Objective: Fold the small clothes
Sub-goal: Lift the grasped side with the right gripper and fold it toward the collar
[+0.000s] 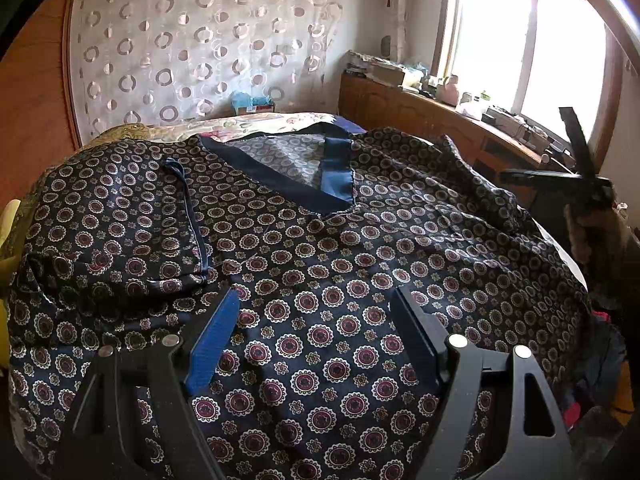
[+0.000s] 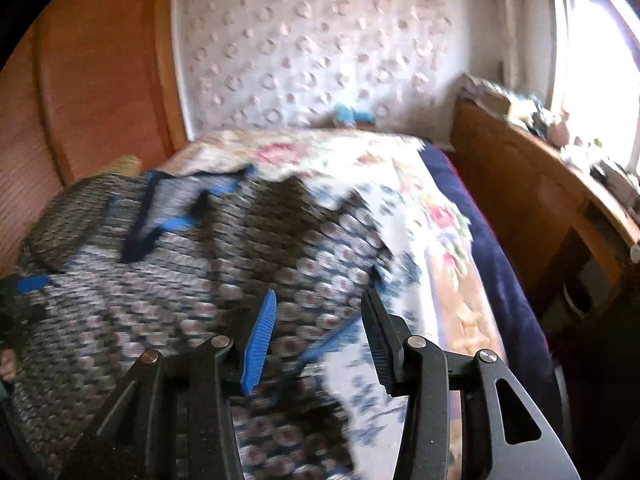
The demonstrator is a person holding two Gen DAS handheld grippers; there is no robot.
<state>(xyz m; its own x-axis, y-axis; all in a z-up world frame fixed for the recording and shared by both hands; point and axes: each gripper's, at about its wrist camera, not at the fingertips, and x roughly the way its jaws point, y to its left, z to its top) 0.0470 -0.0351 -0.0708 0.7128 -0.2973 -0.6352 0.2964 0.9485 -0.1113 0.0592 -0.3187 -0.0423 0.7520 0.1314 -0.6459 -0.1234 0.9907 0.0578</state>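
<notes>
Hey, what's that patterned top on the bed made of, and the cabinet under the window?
The patterned top looks like silk or satin: smooth, slightly shiny, soft creases, though it could be synthetic. The cabinet looks like varnished brown wood, with panelled doors and a warm sheen.

Floral bedspread [image 2: 436, 216], wooden cabinet [image 1: 404, 112], window [image 1: 532, 40]

A circle-patterned curtain [image 1: 200, 52] covers the far wall behind the bed [image 2: 448, 216]; a cluttered wooden cabinet [image 1: 420, 116] runs beneath the bright window [image 1: 520, 44].
</notes>
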